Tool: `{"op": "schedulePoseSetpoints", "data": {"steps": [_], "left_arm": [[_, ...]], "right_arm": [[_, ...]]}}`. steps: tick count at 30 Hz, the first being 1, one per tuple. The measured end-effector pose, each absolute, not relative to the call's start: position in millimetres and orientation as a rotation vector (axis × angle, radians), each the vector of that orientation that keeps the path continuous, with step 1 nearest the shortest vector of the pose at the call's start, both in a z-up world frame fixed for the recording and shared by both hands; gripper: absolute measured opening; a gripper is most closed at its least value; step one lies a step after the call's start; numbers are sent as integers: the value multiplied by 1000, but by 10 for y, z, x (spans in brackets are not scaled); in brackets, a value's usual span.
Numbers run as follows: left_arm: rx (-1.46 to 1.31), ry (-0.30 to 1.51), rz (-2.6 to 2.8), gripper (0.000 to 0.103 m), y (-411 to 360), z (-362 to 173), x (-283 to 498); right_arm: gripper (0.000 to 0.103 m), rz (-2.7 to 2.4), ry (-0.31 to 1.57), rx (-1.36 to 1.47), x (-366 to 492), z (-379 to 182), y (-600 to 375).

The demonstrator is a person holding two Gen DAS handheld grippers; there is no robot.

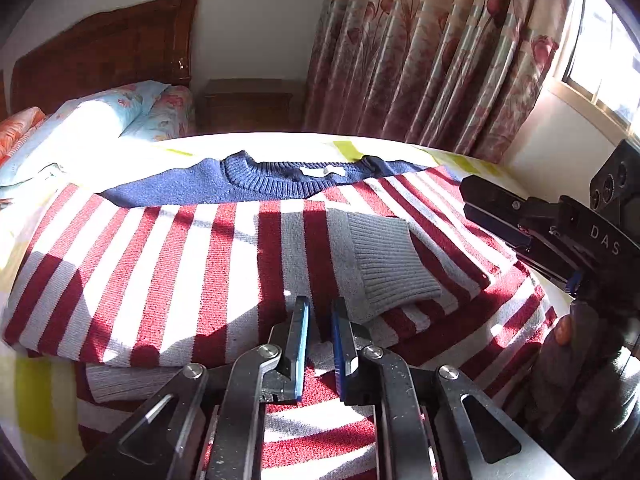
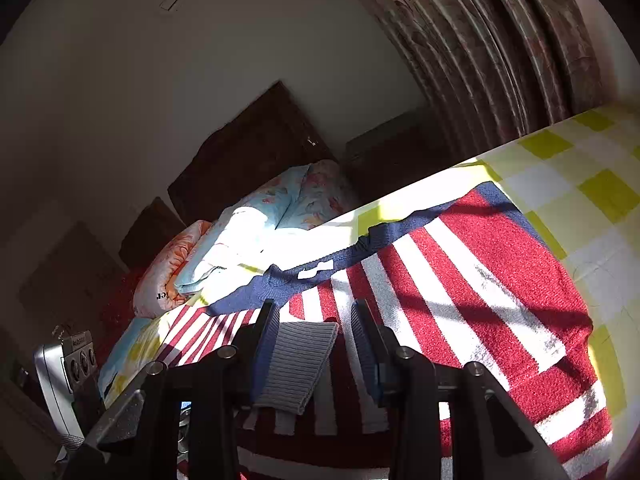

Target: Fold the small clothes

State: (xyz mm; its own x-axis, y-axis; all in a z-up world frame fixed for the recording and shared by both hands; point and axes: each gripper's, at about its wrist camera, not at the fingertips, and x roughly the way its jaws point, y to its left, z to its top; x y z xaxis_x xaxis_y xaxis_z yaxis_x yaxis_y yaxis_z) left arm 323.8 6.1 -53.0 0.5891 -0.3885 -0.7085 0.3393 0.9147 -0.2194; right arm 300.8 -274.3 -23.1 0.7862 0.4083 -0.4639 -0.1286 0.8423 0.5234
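Note:
A red-and-white striped sweater point(image 1: 168, 264) with a navy yoke and collar point(image 1: 272, 178) lies flat on the bed. Both sleeves are folded across its body; one grey ribbed cuff point(image 1: 384, 264) lies on top. My left gripper point(image 1: 320, 320) hovers just above the sweater's middle, jaws slightly apart and empty. My right gripper point(image 1: 492, 208) shows at the right edge of the left wrist view. In the right wrist view my right gripper point(image 2: 314, 320) is open, its jaws either side of the grey cuff point(image 2: 296, 364), above the sweater point(image 2: 500, 280).
The bed has a yellow-and-white checked sheet point(image 2: 580, 184). Floral pillows point(image 1: 100, 120) lie by the wooden headboard point(image 1: 108, 52). A nightstand point(image 1: 248, 104) and floral curtains point(image 1: 432, 48) stand beyond the bed's far edge. A window point(image 1: 604, 60) is at the right.

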Motion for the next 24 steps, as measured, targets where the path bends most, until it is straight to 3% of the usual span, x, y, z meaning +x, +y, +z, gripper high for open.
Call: {"op": "schedulePoseSetpoints", "data": {"steps": [1, 2, 8, 11, 16, 24], "left_arm": [[-90, 821, -413, 59, 157, -463, 3230], [-125, 785, -398, 103, 268, -383, 3184], [-322, 607, -62, 103, 1010, -247, 2786], [-447, 690, 29, 103, 1332, -436, 2770], [-391, 799, 47, 103, 1323, -682, 2847], [-316, 855, 44, 103, 1216, -706, 2943]], "right_arm": [[38, 304, 608, 511, 3034, -238, -2779], [38, 306, 613, 522, 3049, -246, -2797], [39, 349, 624, 509, 3041, -255, -2752], [39, 383, 689, 453, 3080, -289, -2613], [39, 385, 843, 343, 3194, -436, -2361], [39, 377, 922, 268, 3114, -429, -2342]]}}
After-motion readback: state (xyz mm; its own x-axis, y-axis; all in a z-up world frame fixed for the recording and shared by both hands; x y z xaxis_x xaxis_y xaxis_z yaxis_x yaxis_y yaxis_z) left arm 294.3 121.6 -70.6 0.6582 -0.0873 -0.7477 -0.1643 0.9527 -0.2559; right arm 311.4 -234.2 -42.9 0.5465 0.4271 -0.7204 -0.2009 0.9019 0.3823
